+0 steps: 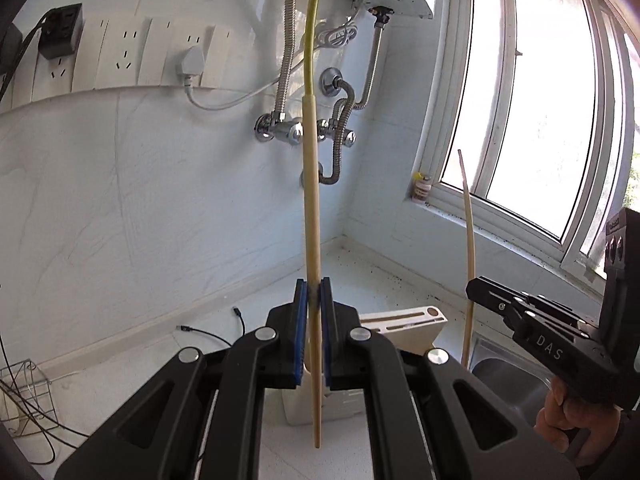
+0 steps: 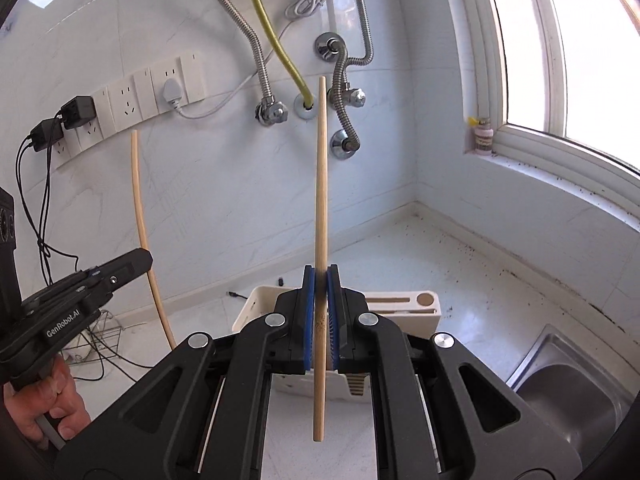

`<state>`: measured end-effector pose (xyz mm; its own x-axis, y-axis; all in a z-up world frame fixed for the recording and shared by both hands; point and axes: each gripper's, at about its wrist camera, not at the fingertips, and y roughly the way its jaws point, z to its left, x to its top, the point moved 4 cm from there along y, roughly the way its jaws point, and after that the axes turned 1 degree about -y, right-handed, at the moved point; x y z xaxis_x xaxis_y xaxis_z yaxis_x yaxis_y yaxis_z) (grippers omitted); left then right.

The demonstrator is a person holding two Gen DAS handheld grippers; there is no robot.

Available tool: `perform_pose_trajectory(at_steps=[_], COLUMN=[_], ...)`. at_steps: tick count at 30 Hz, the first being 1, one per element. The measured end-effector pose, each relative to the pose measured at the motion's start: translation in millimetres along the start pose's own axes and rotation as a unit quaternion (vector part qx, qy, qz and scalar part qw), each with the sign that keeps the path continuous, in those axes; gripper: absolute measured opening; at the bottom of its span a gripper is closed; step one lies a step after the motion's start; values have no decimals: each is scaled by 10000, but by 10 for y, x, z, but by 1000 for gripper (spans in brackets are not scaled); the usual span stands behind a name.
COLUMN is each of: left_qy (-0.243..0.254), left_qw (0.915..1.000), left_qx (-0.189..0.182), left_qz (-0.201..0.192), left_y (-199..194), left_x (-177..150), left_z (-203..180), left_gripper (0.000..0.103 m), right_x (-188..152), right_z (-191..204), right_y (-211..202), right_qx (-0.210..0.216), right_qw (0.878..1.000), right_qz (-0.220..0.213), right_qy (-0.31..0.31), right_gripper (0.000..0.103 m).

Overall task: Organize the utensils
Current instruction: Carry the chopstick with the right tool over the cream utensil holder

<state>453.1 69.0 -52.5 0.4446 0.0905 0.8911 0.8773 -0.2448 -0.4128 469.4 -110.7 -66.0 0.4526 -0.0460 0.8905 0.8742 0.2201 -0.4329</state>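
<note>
left gripper point(image 1: 313, 280): blue pads pinching a chopstick point(image 1: 311, 184) near its lower third, stick pretty much upright

right gripper point(image 2: 321, 276): same deal, clamped on its own chopstick point(image 2: 321, 184), long axis vertical

holder point(image 2: 400, 306): white utensil block, just beyond and below both sets of fingertips

nearer: honestly about even, guessing lower ends go in first
</note>
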Motion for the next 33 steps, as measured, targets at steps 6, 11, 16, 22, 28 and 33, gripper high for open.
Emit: perform_pose_trajectory(at_steps=[6,11,16,22,28,33], left_qy=[-50,1,208,187,337,423], left_qw=[9988,9972,9941,9927,9917,9908], left_qx=[-296,-488,-510,-447,-326,-251], left_qz=[-391,-569,-937,-1109,-1198,-1259], left_y=[186,371,419,532,623,676], left_x=[261,289,262,197,61,-46], left_z=[23,-7,-64,-36,-50,-46], left_gripper=[6,6,6,6,6,6], right_x=[27,-9,-33,-103,-241,-383], right_z=[-244,-413,-551,-595,-544,-556], right_y=[75,137,138,172,259,326], right_qx=[85,41,-18,-97,-162,-375], right_qw=[9982,9955,9919,9872,9824,9790], right_qz=[-592,-942,-1267,-1588,-1840,-1982], right_qy=[91,81,89,-103,-278,-292], right_gripper=[6,6,6,6,6,6])
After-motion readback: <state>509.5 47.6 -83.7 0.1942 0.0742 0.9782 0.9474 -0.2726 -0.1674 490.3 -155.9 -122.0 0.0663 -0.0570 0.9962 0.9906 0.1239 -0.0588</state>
